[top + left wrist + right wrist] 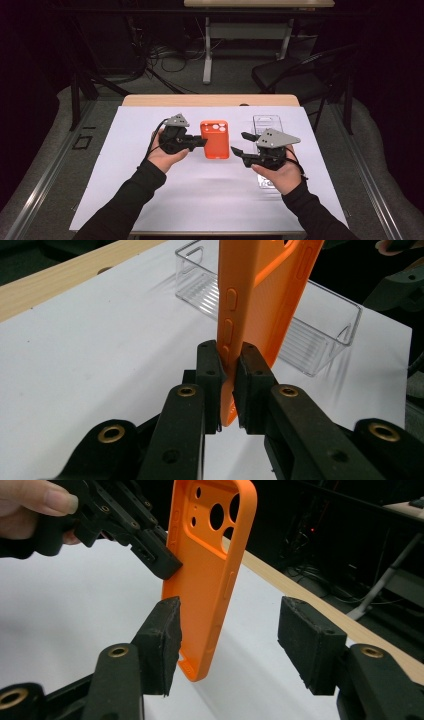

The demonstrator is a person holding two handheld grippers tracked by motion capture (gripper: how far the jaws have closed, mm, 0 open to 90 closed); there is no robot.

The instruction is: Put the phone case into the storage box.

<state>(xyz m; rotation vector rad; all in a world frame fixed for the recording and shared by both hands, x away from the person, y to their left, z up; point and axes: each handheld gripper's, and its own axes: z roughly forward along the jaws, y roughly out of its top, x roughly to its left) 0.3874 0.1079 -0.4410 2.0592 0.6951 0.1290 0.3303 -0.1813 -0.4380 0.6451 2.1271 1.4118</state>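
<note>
Left hand-held gripper [227,375] pinched the orange phone case [210,575]; right hand-held gripper [230,640], jaws wide beside it, needed to clamp the free edge squarely.

Left claw [204,142] clamped shut, pointing right, right claw [239,143] spread wide, pointing left, both forearms angled inward

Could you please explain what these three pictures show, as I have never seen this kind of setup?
A person sits at a table covered in white and holds a two-jaw gripper in each hand. One picture looks down from above; the other two come from cameras riding on the grippers. The left gripper is shut on the edge of an orange phone case, holding it up. The right gripper is open, its jaws on either side of the case. A clear tray lies on the table.
</note>
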